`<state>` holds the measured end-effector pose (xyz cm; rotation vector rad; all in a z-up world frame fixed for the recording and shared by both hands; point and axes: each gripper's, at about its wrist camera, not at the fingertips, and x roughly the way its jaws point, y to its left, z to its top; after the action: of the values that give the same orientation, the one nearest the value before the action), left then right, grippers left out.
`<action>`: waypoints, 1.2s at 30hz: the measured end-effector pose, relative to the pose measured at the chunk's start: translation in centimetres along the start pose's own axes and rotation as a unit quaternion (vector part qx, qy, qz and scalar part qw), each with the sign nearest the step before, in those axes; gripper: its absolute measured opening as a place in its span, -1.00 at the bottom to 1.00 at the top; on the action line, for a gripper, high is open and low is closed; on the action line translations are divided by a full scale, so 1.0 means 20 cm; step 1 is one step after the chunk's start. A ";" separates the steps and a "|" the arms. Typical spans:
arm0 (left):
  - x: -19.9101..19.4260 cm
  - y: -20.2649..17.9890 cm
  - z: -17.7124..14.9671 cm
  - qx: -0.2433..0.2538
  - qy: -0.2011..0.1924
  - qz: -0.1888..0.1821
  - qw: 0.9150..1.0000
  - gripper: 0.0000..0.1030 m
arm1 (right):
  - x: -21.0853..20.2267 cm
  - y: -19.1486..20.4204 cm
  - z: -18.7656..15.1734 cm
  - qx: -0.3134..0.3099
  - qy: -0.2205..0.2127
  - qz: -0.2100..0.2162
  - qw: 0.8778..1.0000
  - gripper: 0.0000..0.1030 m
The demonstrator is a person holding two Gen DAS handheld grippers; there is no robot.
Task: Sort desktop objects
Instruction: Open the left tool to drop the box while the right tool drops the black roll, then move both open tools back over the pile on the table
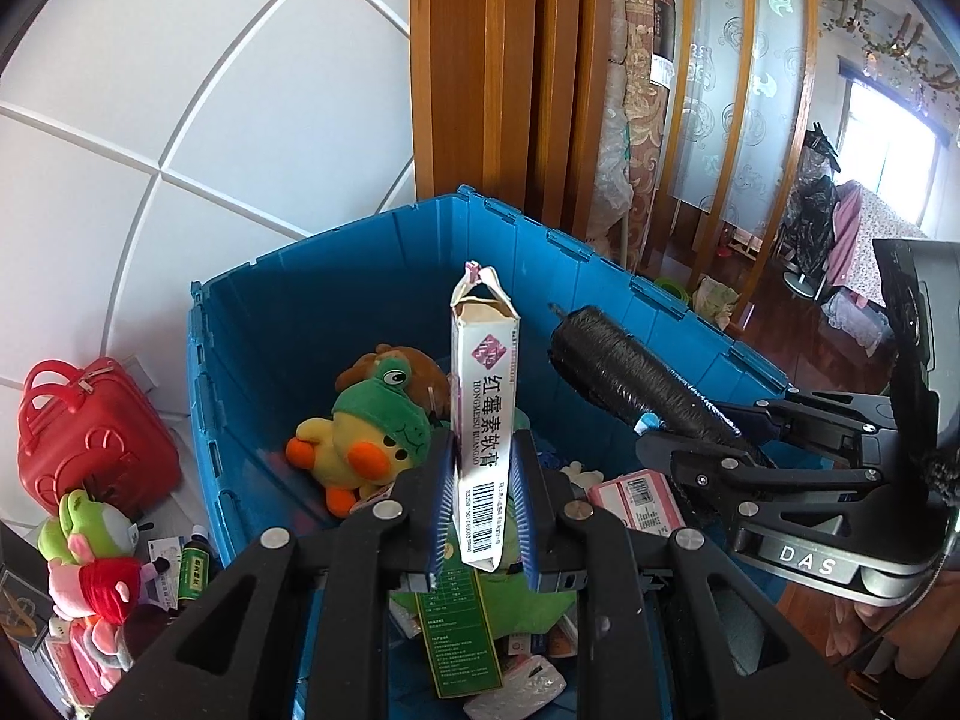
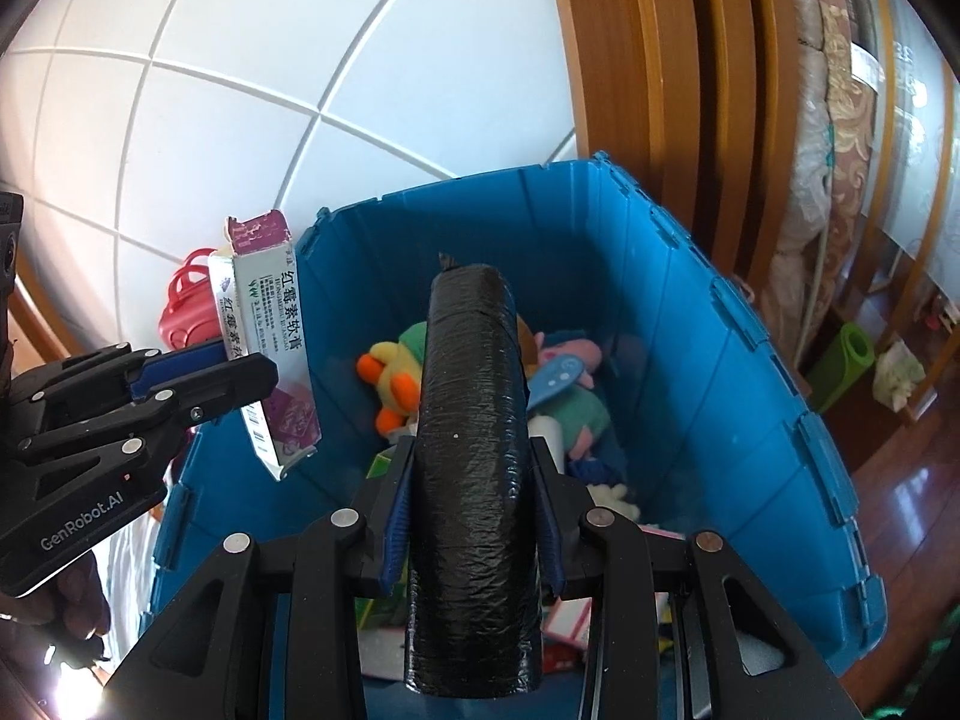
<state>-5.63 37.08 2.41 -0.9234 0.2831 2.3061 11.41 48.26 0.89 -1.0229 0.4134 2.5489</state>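
Two hand-held grippers are hovering side by side above an open blue plastic crate (image 1: 288,324).

In the left wrist view, the left gripper (image 1: 483,501) is clamping a slim white ointment box (image 1: 485,420) between its two blue-padded fingers (image 1: 443,498). The box is standing nearly upright, pinched around its lower half, with the barcode end poking out below the pads toward 6 o'clock and the torn-open flap end rising toward 12 o'clock, above the crate's interior. At 3 o'clock of this view, the right gripper (image 1: 678,426) is showing from the side, with its load pointing toward 10 o'clock.

In the right wrist view, the right gripper (image 2: 474,516) is grasping a black roll of plastic bags (image 2: 471,468) lengthwise. The roll is filling the gap between both fingers, running from 6 o'clock up to 12 o'clock well past the fingertips, its far end hanging over the crate. At 9 o'clock, the left gripper is showing with its box tilted just over the crate's near-left rim.

Inside the crate are lying a yellow duck plush in a green frog hat (image 1: 360,432), a pink pig plush (image 2: 570,360), a green carton (image 1: 462,636) and small pink and white packets. Outside the crate, at 8 o'clock of the left view, are sitting a red toy suitcase (image 1: 90,432) and a green frog plush (image 1: 90,528).
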 end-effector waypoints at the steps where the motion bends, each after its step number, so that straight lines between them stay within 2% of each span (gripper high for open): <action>1: 0.01 0.01 0.00 -0.006 0.003 0.001 1.000 -0.32 | 0.00 0.00 0.00 -0.001 -0.002 -0.004 1.000 -0.30; 2: 0.01 0.02 0.00 -0.014 0.005 0.003 1.000 0.49 | 0.00 0.00 0.01 -0.002 -0.004 -0.013 1.000 -0.09; 3: 0.00 0.05 0.00 -0.026 0.000 0.010 1.000 0.79 | -0.01 0.00 0.01 -0.005 -0.007 -0.025 1.000 0.19; 4: -0.02 0.08 -0.01 -0.040 -0.011 0.019 0.999 1.00 | -0.01 0.00 0.02 -0.004 -0.013 -0.041 0.999 0.72; 5: -0.04 0.10 -0.01 -0.048 -0.012 0.021 0.999 1.00 | -0.02 -0.01 0.02 0.002 -0.023 -0.049 0.999 1.00; 11: -0.11 0.23 -0.08 -0.069 -0.011 0.059 0.996 1.00 | -0.05 0.03 0.04 0.000 -0.035 -0.036 0.999 0.99; 18: -0.23 0.50 -0.26 -0.109 -0.006 0.102 0.989 1.00 | -0.04 0.26 0.05 -0.021 -0.045 0.000 0.999 0.99; 26: -0.46 0.94 -0.60 -0.155 0.002 0.134 0.979 1.00 | -0.01 0.79 0.02 -0.087 -0.049 0.045 0.994 0.99; 36: -0.74 1.54 -1.09 -0.201 0.021 0.170 0.965 1.00 | 0.20 1.51 -0.14 -0.141 -0.007 0.066 0.988 0.99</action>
<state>-4.83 -2.79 -4.53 -1.1989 -0.0173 2.7239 -2.64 21.19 0.16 -1.1043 0.1204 2.7887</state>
